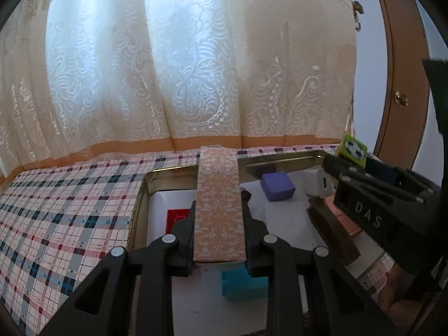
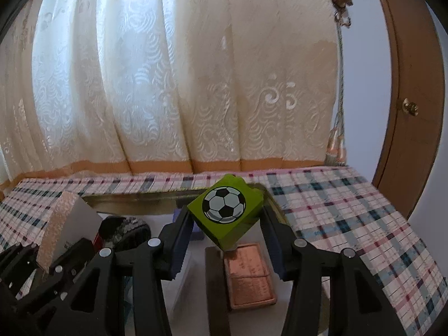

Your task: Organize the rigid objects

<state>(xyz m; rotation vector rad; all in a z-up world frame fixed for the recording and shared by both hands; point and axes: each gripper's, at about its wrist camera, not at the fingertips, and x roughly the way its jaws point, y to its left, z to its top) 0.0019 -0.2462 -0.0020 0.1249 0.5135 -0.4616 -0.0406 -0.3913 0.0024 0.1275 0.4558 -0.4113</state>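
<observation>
With the long patterned box [image 1: 218, 204] clamped in the left gripper [image 1: 219, 210] and the green football block [image 2: 225, 210] pinched in the right gripper [image 2: 224, 224] — both above the tin tray [image 1: 179, 172] — each should be lowered slowly into a free gap.

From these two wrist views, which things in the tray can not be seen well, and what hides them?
- Teal block: left wrist view, mostly under the patterned box in the left claw.
- Red-printed white item: same view, covered by that claw's finger.
- Copper plate: right wrist view, far end behind the green football cube.
- Dark speckled object: right wrist view, partly hidden, unidentifiable.
</observation>
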